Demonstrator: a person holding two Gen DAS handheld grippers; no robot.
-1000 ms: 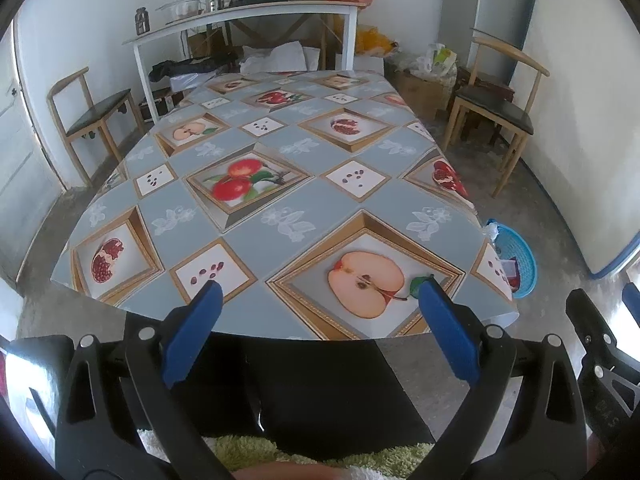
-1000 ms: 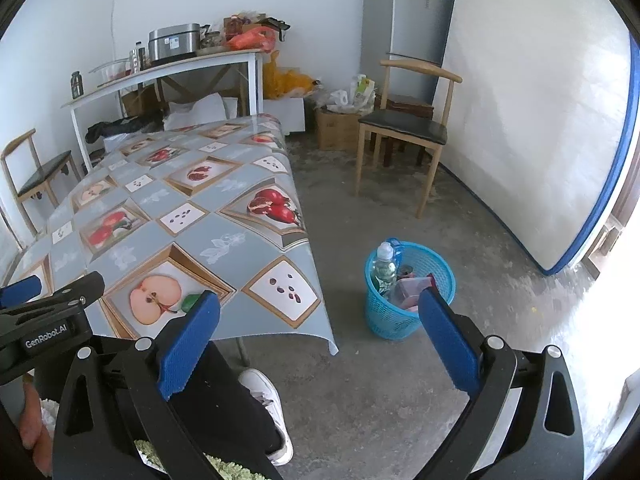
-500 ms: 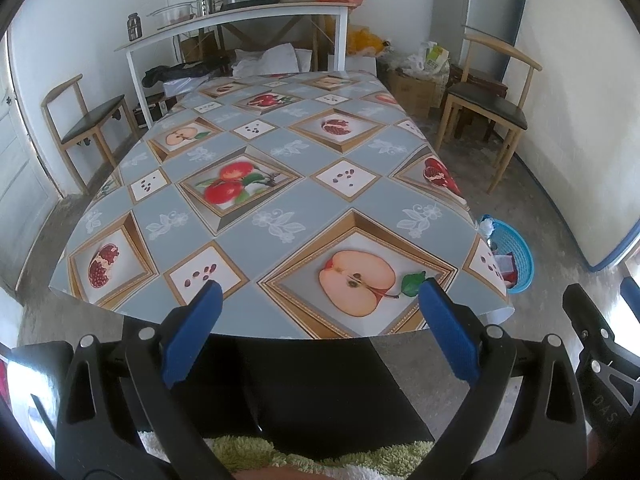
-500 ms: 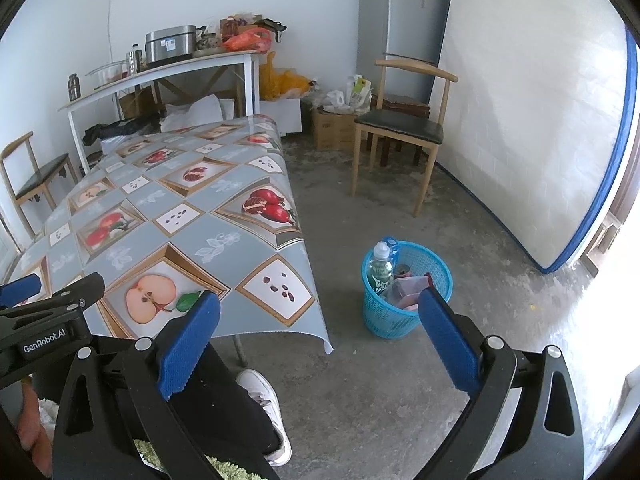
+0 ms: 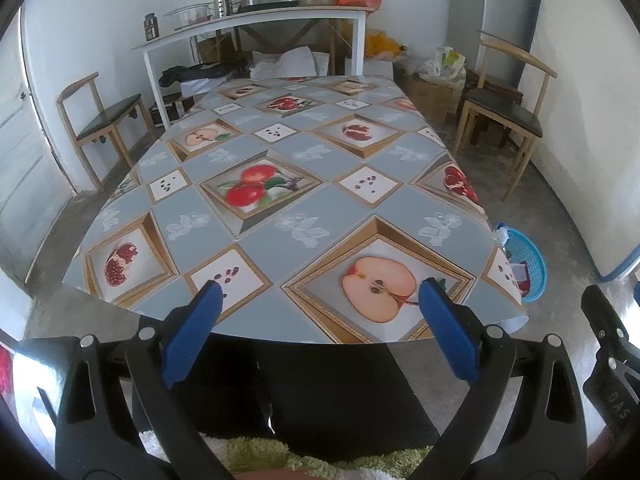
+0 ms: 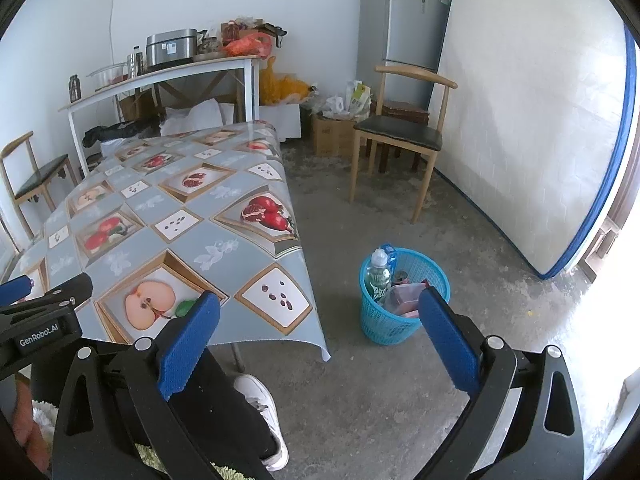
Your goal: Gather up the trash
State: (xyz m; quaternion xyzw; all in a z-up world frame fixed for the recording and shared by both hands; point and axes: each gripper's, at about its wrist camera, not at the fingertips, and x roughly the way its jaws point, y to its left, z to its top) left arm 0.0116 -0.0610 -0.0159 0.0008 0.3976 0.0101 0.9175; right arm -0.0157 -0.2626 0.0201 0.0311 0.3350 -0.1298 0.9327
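Note:
A blue plastic basket (image 6: 404,316) stands on the concrete floor right of the table, holding a plastic bottle (image 6: 378,278) and other trash; its rim also shows as the blue basket (image 5: 528,264) in the left wrist view. My left gripper (image 5: 318,300) is open, held over the near edge of the table with nothing between its blue pads. My right gripper (image 6: 320,308) is open too, empty, facing the floor between table and basket. The table (image 5: 280,200) wears a fruit-print cloth with nothing lying on it.
A wooden chair (image 6: 400,136) stands at the far right by a fridge (image 6: 400,28) and a leaning mattress (image 6: 532,120). Another chair (image 5: 100,120) is at the left. A white side table (image 5: 260,20) behind carries pots and bags. A person's dark trousers and white shoe (image 6: 264,408) are below.
Both grippers have risen and tilted slightly, so the table and basket sit a little lower in view. Both stay open and empty.

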